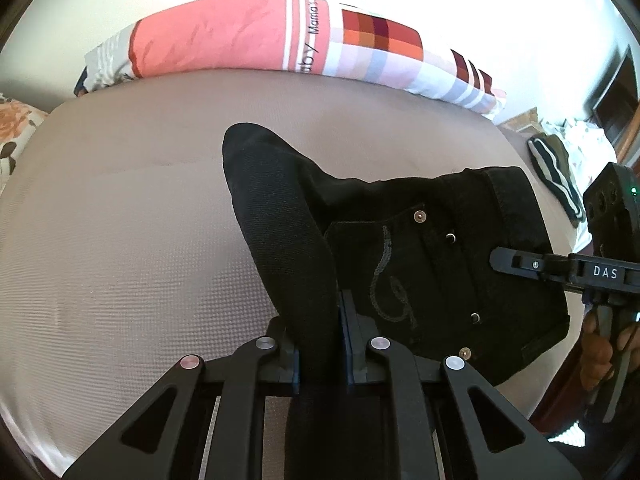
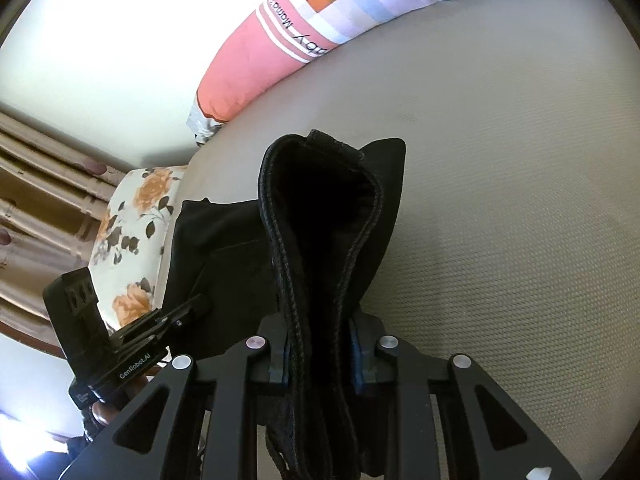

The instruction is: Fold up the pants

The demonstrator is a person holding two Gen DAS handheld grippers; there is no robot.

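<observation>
The bed (image 1: pixel 120 240), covered in a beige textured sheet, carries the black pants (image 1: pixel 440 264), which lie bunched near its middle with part of the cloth lifted. Along the far edge lies a long pillow (image 1: pixel 224 32), pink with checked patches; its print reads "Mama" and what looks like "baby", partly cut off. A floral cushion (image 2: pixel 132 240) and curtains show only in the right wrist view; striped clothing (image 1: pixel 556 172) only in the left. The left gripper (image 1: pixel 320 356) has its jaws clenched on a fold of pants; its side reads "GenRobot.AI" in the right view. The right gripper (image 2: pixel 320 360) grips the seamed hem; its arm reads "DAS". A hand (image 1: pixel 600 352) holds it, mostly cropped.
</observation>
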